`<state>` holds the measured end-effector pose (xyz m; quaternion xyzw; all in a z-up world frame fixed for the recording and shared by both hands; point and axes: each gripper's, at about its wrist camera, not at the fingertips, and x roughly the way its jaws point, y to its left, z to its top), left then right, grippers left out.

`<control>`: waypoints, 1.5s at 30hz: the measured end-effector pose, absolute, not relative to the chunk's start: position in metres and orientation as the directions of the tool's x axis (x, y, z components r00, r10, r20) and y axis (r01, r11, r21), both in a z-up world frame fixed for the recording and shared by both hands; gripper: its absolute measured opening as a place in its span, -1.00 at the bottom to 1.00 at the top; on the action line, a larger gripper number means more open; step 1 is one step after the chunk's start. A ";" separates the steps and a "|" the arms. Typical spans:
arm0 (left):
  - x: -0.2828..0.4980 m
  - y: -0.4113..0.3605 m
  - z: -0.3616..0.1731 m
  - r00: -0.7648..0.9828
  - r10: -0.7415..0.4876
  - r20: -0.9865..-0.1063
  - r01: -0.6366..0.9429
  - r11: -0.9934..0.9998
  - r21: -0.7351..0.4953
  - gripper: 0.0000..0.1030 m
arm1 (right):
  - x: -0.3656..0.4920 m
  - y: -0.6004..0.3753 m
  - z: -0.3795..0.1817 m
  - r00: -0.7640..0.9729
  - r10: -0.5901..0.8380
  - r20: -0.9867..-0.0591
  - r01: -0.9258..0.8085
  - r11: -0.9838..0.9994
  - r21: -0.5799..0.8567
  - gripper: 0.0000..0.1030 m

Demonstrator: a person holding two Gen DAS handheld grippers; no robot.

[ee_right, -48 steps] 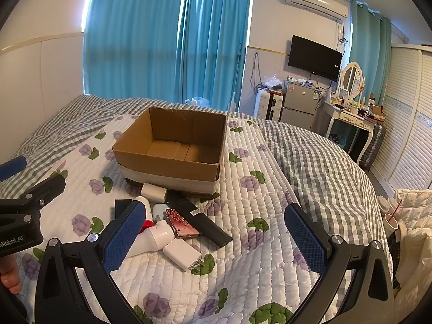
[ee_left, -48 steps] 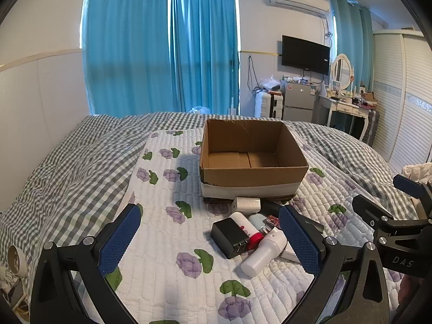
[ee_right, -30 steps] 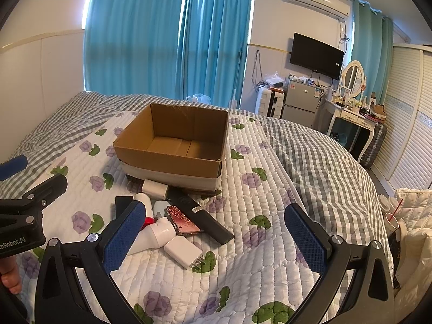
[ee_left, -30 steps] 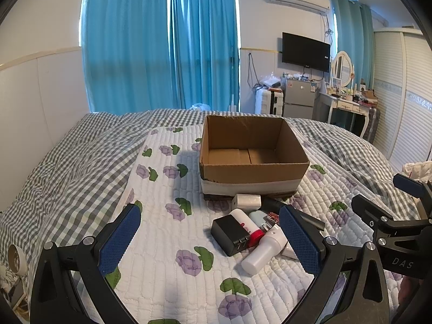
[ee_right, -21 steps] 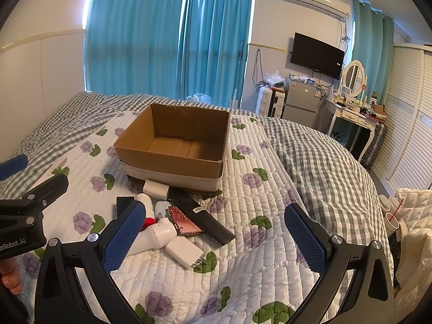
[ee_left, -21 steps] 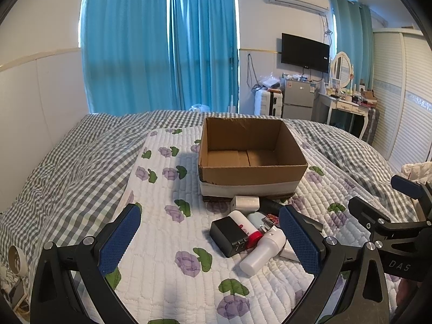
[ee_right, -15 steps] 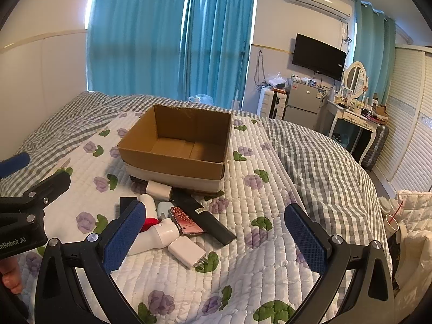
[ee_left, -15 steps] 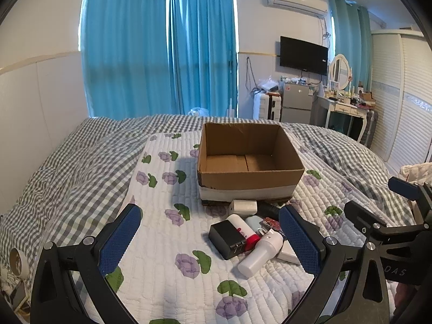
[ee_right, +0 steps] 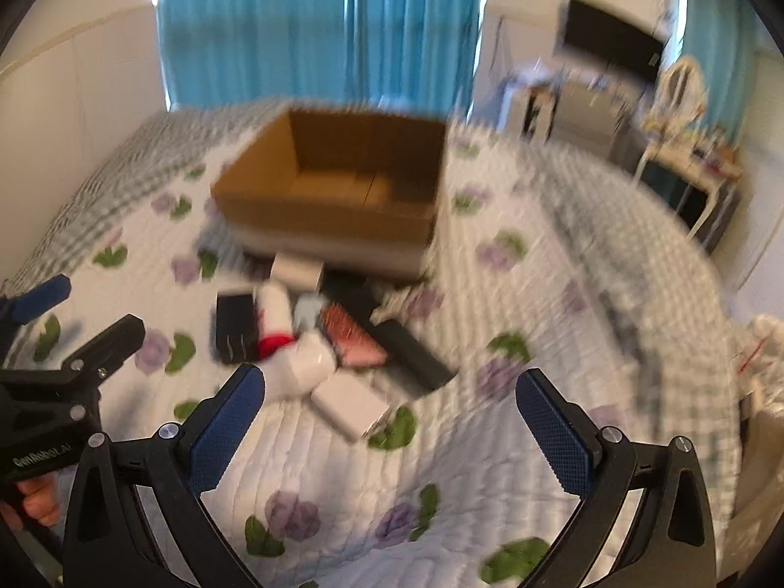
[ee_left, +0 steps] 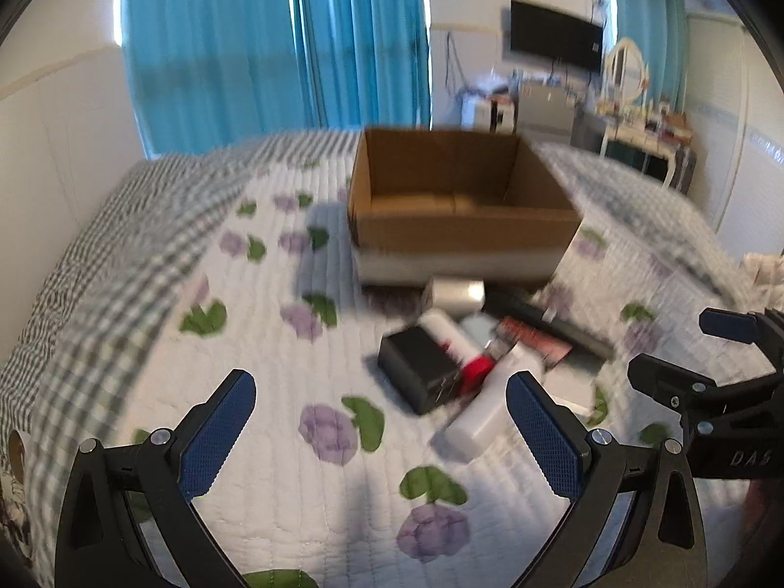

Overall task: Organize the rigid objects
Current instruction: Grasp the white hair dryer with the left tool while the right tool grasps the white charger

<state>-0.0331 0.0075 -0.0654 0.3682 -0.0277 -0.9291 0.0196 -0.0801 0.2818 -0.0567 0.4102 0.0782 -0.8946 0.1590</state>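
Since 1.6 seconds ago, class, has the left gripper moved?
Yes. The left gripper has advanced toward the cardboard box, which now looks larger and sits higher in the left wrist view.

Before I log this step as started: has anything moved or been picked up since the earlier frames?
Only the cameras: both views are now motion-blurred and sit nearer the pile. The left gripper and right gripper remain open and empty. The cardboard box and black charger lie as before.

Brown cardboard box (ee_left: 460,225), purple-flowered white quilt (ee_left: 274,382) (blurred, perhaps lilac).
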 end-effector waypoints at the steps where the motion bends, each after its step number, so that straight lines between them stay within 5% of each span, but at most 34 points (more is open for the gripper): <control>1: -0.037 0.008 -0.075 -0.705 -0.066 -0.706 0.016 -0.997 0.078 1.00 | -0.086 0.280 -0.065 -0.581 -0.229 -0.781 0.360 -0.933 0.005 0.99; 12: -0.057 0.020 -0.113 -0.602 -0.089 -0.794 -0.017 -0.992 0.124 1.00 | -0.136 0.247 -0.154 -0.330 -0.188 -0.925 0.470 -0.883 0.012 0.60; 15: -0.060 0.028 -0.117 -0.590 -0.097 -0.802 -0.034 -0.989 0.146 1.00 | -0.142 0.246 -0.164 -0.297 -0.202 -0.933 0.482 -0.875 0.036 0.20; 24: -0.067 0.069 -0.123 -0.571 -0.002 -0.821 -0.165 -0.979 0.117 0.92 | -0.118 0.297 -0.113 -0.434 -0.230 -0.871 0.406 -0.913 0.039 0.19; 26: -0.071 0.083 -0.128 -0.560 0.015 -0.828 -0.205 -0.971 0.121 0.78 | -0.119 0.308 -0.107 -0.448 -0.216 -0.867 0.375 -0.926 0.037 0.19; 28: -0.079 0.093 -0.135 -0.531 0.030 -0.847 -0.233 -0.966 0.112 0.40 | -0.127 0.303 -0.106 -0.437 -0.227 -0.871 0.366 -0.929 0.058 0.19; 34: -0.106 0.096 -0.152 -0.480 0.061 -0.875 -0.237 -0.970 0.063 0.36 | -0.132 0.302 -0.111 -0.421 -0.230 -0.877 0.365 -0.929 0.069 0.19; 40: -0.100 0.093 -0.140 -0.494 0.108 -0.863 -0.255 -0.967 0.025 -0.09 | -0.130 0.300 -0.115 -0.419 -0.222 -0.880 0.367 -0.928 0.059 0.19; 45: -0.084 0.089 -0.119 -0.529 0.140 -0.837 -0.270 -0.963 0.010 -0.14 | -0.124 0.297 -0.109 -0.445 -0.212 -0.870 0.373 -0.927 0.035 0.19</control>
